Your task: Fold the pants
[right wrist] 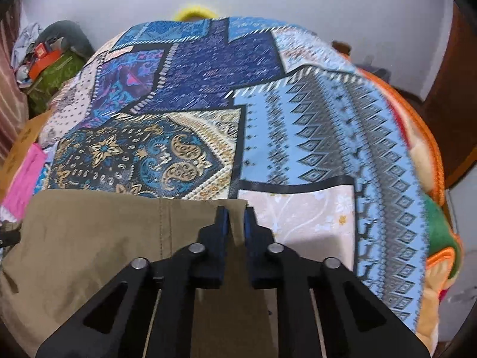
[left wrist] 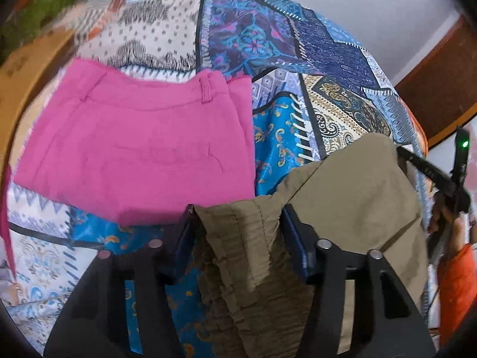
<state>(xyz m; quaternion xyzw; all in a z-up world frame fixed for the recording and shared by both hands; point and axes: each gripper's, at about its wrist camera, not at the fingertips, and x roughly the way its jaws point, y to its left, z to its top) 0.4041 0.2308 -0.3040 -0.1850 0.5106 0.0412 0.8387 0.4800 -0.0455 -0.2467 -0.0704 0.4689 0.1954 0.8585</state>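
Khaki pants (left wrist: 342,197) draped near-right on patterned bedspread (right wrist: 313,125) | left gripper (left wrist: 235,229) clamped on bunched elastic waistband, right gripper (right wrist: 237,223) pinching far corner | risk: thin right pinch slipping, possibly; dragging onto pink pants (left wrist: 134,146) far-left

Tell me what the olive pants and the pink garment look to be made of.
Olive pants: thin matte woven cloth, likely cotton or a blend; the waistband bunches into fine gathers in the left claw. Pink garment: heavier matte weave, perhaps cotton twill; it lies flat, softly creased.
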